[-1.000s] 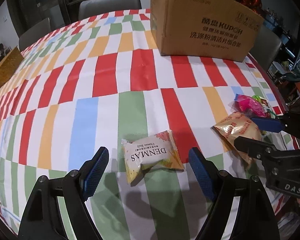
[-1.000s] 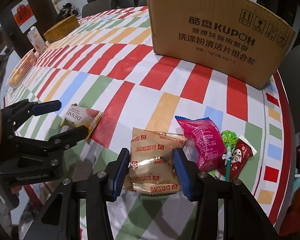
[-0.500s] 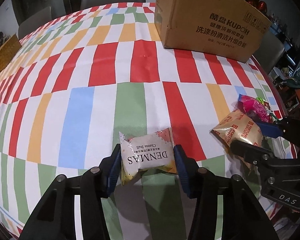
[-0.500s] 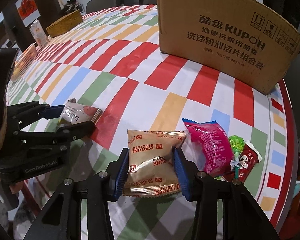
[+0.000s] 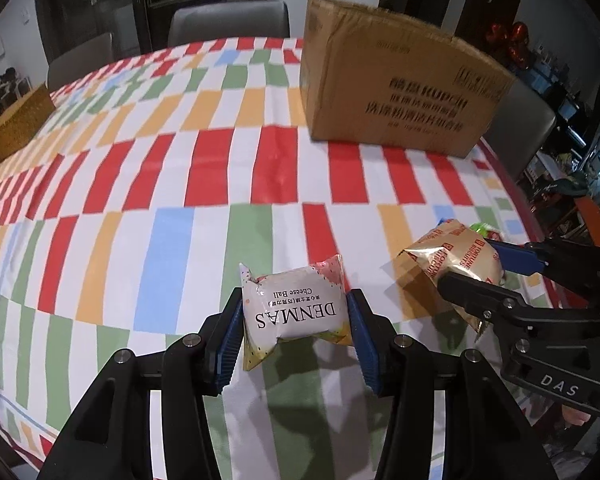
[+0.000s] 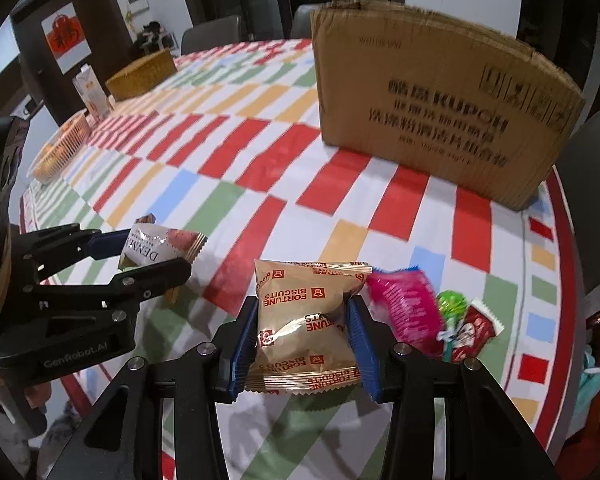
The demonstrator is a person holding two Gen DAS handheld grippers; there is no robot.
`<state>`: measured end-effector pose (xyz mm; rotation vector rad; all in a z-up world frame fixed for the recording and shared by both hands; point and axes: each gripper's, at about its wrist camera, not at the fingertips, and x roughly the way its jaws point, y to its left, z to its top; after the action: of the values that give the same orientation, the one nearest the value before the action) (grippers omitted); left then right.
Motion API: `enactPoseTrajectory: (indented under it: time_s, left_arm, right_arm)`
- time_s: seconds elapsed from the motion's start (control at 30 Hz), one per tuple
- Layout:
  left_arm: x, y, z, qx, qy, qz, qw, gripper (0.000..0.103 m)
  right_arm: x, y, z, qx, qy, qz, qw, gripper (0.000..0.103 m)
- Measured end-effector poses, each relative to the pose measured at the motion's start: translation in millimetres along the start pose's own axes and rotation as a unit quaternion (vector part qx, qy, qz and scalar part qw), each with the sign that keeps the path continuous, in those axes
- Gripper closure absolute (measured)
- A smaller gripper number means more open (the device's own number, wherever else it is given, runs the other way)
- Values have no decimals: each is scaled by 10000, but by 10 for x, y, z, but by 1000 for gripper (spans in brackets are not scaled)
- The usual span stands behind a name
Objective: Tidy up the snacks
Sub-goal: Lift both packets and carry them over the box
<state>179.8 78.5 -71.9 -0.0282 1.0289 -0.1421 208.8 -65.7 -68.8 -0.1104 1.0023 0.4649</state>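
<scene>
Grey chairs (image 5: 228,20) behind the striped tablecloth (image 5: 204,168), gold box (image 6: 142,74) and carton (image 6: 90,92) at its far edge.

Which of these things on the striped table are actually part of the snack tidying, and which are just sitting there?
Part of the job:
white Denmas cheese-ball packet
gold Fortune Biscuits packet
pink snack packet
green lollipop
brown cardboard box

Just lying about:
woven yellow box
small carton

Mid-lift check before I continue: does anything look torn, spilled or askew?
Nothing stands out. The DENMAS packet and the Fortune Biscuits packet look intact; the cardboard box stands upright, its top edge slightly frayed.
</scene>
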Motion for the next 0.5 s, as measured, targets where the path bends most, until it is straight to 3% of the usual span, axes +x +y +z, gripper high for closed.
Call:
enactPoseTrajectory:
  time_s: [0.5]
  left_arm:
    - [-525,-253,384,146,-837,-57,9964,53]
  right_arm:
    - [-546,-221,274,187,-857,-123,9961,58]
